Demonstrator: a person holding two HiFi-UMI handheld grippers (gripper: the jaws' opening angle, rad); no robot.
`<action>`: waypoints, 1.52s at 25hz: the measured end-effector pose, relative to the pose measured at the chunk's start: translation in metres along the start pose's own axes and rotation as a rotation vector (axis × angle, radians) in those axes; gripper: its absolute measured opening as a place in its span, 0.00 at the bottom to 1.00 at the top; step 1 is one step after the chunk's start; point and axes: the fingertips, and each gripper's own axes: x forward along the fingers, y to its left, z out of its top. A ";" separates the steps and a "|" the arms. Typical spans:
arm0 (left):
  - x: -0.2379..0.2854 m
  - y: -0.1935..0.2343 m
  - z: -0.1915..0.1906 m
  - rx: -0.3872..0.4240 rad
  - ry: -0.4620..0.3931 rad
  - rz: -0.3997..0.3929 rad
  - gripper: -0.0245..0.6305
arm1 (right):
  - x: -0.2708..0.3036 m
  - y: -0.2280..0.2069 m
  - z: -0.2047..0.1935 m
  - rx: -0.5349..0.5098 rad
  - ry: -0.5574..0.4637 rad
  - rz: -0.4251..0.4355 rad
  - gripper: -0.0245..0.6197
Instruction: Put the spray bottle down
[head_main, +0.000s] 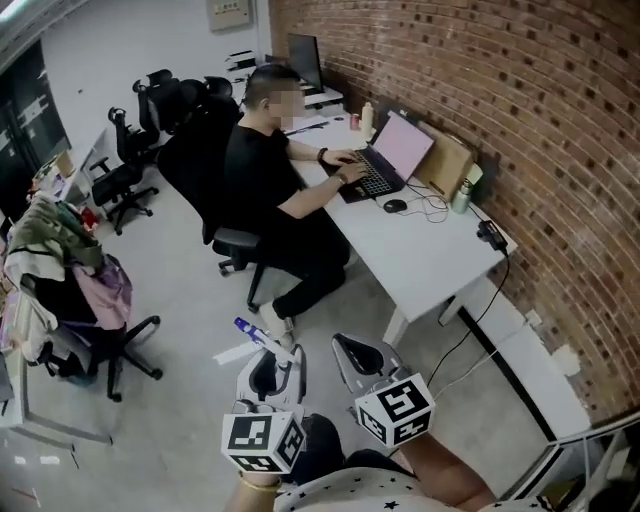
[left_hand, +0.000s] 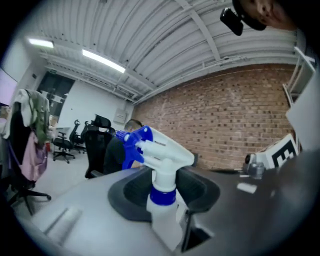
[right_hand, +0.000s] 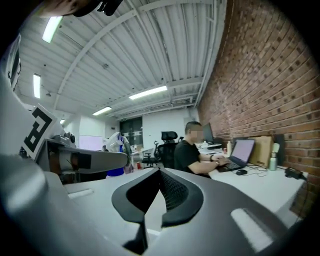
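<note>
The spray bottle (left_hand: 161, 172) is white with a blue trigger and a blue collar. My left gripper (left_hand: 162, 192) is shut on it just below the collar, and the bottle stands upright between the black pads. In the head view the bottle's head (head_main: 260, 340) juts out ahead of my left gripper (head_main: 268, 368), low in the picture and above the floor. My right gripper (head_main: 358, 352) hangs beside it to the right. Its black pads (right_hand: 172, 192) meet at the tips with nothing between them. The bottle (right_hand: 114, 144) also shows at the left of the right gripper view.
A person (head_main: 275, 190) sits typing at a laptop (head_main: 385, 165) on a white desk (head_main: 430, 260) along the brick wall (head_main: 520, 110). An office chair draped with clothes (head_main: 70, 290) stands at the left. More black chairs (head_main: 150, 110) stand further back.
</note>
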 end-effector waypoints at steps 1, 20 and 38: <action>0.015 -0.013 0.000 0.002 0.012 -0.043 0.25 | -0.009 -0.020 0.001 0.010 -0.005 -0.052 0.04; 0.310 -0.220 -0.025 0.052 0.060 -0.478 0.25 | -0.057 -0.341 0.002 0.025 -0.020 -0.537 0.04; 0.468 -0.267 -0.053 0.127 0.049 -0.498 0.25 | -0.014 -0.490 -0.021 0.107 0.024 -0.591 0.04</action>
